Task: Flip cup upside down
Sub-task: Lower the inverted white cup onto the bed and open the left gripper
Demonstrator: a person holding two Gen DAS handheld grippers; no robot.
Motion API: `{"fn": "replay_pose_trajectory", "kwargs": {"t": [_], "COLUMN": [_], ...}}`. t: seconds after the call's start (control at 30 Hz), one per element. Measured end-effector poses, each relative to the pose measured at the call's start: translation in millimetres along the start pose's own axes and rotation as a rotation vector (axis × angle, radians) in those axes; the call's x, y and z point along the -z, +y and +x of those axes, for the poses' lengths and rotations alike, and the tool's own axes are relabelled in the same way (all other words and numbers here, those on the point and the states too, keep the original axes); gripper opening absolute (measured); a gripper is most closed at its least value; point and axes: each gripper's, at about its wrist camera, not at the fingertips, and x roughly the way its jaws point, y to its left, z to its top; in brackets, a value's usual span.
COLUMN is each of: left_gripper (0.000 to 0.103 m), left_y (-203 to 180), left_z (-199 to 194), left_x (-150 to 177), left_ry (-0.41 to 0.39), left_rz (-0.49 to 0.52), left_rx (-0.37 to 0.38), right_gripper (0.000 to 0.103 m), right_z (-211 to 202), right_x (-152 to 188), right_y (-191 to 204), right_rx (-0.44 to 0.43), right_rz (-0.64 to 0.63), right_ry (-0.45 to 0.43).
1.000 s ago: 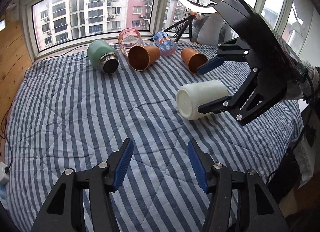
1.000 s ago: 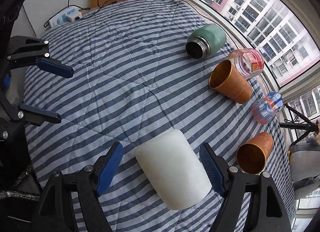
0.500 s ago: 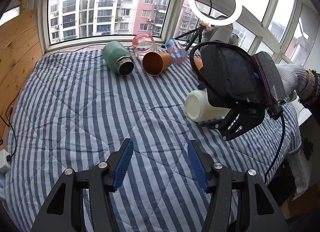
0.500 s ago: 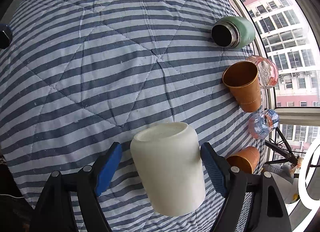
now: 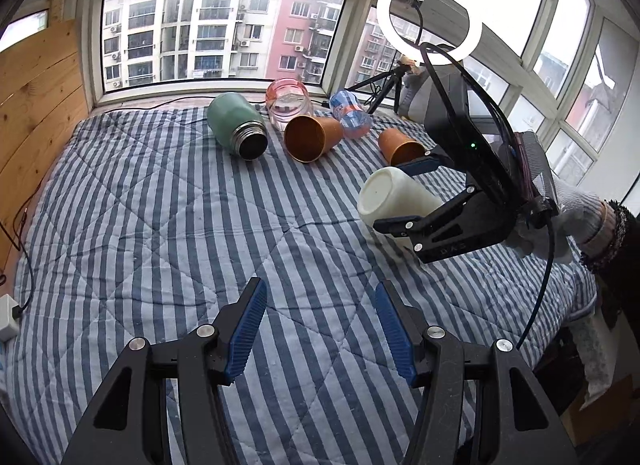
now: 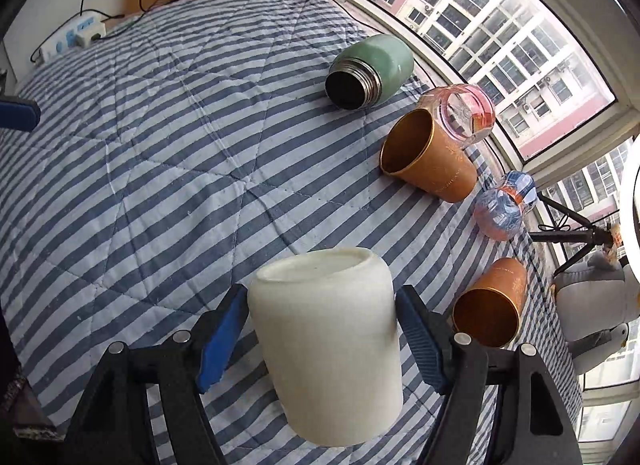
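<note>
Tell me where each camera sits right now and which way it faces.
Left wrist: on the left claw, above the striped quilt, facing the window; its open blue fingers show, and the person's gloved hand.
Right wrist: on the right claw, looking down along its fingers shut on the white cup; own fingers show.
Shared: white cup, green flask, quilt, right claw.

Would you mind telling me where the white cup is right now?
The white cup sits between the fingers of the right hand-held gripper in its own view, over the striped blanket, with a copper cup just to its right.
</note>
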Motion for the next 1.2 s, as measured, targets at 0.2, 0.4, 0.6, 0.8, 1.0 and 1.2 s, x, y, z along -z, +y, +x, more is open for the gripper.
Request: {"fn": "replay_pose_trajectory", "kwargs": {"t": [0.2,0.4,0.6,0.8,1.0,1.2], "left_gripper": [0.060,0.060,0.060,0.060,0.060,0.060], "left_y": [-6,-24,-45,-56,-55,-53], "left_z": [1,-4,5,16,20,22], "left_x": [-4,-17,-23,-19,-14,-13], "left_ry": [-0.032,-0.147,-0.173,-0.163,-0.145,-0.144], "left_rz": [-0.005,0.049,0.075,0.088,0.089,0.093], "left_rx": [-0.033,-0.158,-0.141,-0.129,-0.129,-0.132], "right_gripper": [0.072,0.072,0.072,0.071,0.071,0.071], "right_z": [-23,-29,-34,-35,-35,-34], "right_x": [14,49,73,85,93,96], "right_y": [-20,-20,-17,-14,-11,-7], "right_rx": [-0.077,-0.051,0.005,0.025,0.031,0.041], "right_rz": [0.377,0.642,0.726,0.737,0.766,0.769], "right_ry": [-0.271,-0.478,-0.555,-0.563,-0.572,-0.561]}}
